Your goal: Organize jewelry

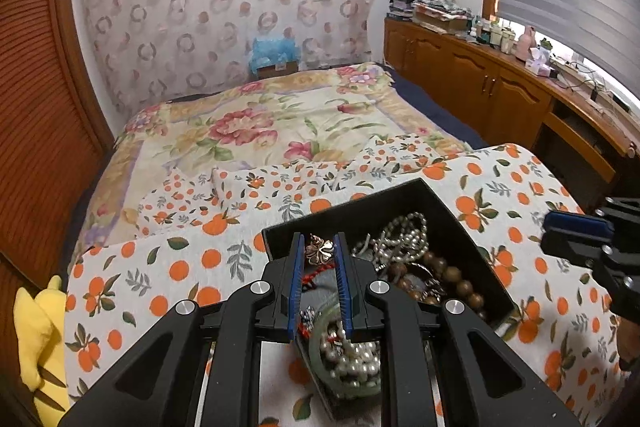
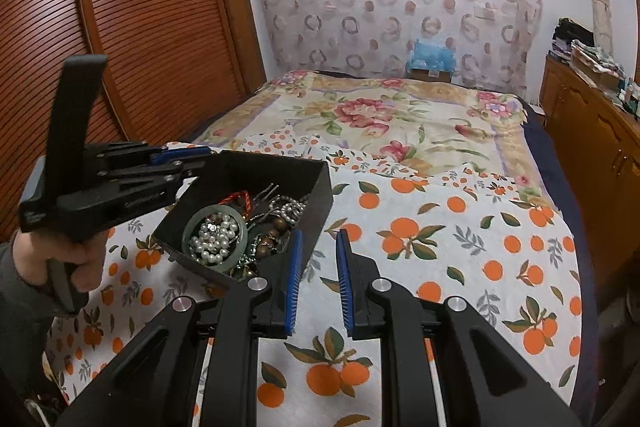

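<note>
Jewelry fills a black box (image 1: 460, 227) that sits on an orange-print cloth (image 1: 160, 267) spread over the foot of a bed. Inside lie a green bangle (image 2: 236, 251) ringed around a heap of white pearls (image 2: 214, 237), a pearl strand (image 1: 408, 231), brown wooden beads (image 1: 452, 275) and a red cord (image 2: 244, 199). The left gripper (image 1: 318, 247) reaches into the box from its near side, its blue-padded jaws drawn close around a gold flower-shaped pendant (image 1: 320, 251) that sits between the tips; whether the pads actually press it cannot be told. The right gripper (image 2: 318, 259) hovers just beside the box's right wall above the cloth, jaws parted and holding nothing. A floral bedspread (image 1: 260, 123) stretches beyond the cloth, a yellow plush toy (image 1: 36, 339) lies at the cloth's left edge, and a wooden cabinet (image 1: 480, 79) runs along the right side of the bed.
</note>
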A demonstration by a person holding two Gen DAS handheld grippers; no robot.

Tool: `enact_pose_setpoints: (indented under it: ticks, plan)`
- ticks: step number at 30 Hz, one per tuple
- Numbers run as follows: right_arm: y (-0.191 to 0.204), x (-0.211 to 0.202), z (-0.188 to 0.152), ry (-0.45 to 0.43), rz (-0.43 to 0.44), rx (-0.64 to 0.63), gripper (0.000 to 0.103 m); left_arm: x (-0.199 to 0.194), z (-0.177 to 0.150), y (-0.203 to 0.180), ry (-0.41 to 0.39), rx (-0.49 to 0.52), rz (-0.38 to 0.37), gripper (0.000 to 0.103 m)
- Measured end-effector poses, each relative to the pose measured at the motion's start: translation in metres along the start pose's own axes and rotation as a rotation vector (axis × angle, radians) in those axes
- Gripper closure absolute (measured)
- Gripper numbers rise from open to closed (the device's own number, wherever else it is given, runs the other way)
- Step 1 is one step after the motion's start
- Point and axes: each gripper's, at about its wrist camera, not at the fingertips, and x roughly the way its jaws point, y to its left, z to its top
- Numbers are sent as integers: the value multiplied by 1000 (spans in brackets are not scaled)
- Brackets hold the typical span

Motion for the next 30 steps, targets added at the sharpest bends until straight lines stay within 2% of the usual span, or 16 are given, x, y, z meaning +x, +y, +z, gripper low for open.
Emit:
enact_pose_setpoints:
  ticks: [4,6,7,8,12,13,15,17,20,22,23,25,27,30]
  plan:
    - [-1,-2,-3,-3,-1,4,84,3,2,-2,-2,-4,3,89]
    - [-2,-2,-2,-4,-3,4,84,4,1,-3,1,-14,-1,79]
    - [-2,-2,-4,-4,-3,5,84,3,1,-2,-2,-16,1,68]
    - [-2,-2,-4,-5,-3,5,84,2,-1,-3,-11,-17,2,63]
    - [-1,-2,-4,-4,-5,2,84,-2,-7,-1,-12,-29,-1,62]
    - [-1,-1,-5,-4,-7,1,84,-4,-10,0,-15,-33,1,58]
    - [1,0,-6,-7,-12,0,84,-8,-14,2,-22,-43,7,47]
    - [4,1,-7,-11,-13,3,84,-15,-20,5,-37,-55,21,29]
    - [9,5,-8,-15,-29,1,82,-26,-27,10,-58,-68,41,17]
    - [12,6,-9,-19,-40,0,72,-35,-34,15,-71,-95,40,11]
    - [14,8,-8,-24,-46,1,63,-39,-36,16,-75,-101,41,8]
    - [16,7,-7,-37,-54,13,50,-46,-41,17,-81,-95,54,7]
    - [17,5,-7,-51,-68,23,29,-54,-46,16,-85,-87,59,7]
    - [22,2,-7,-73,-102,18,11,-68,-55,15,-93,-92,67,7]
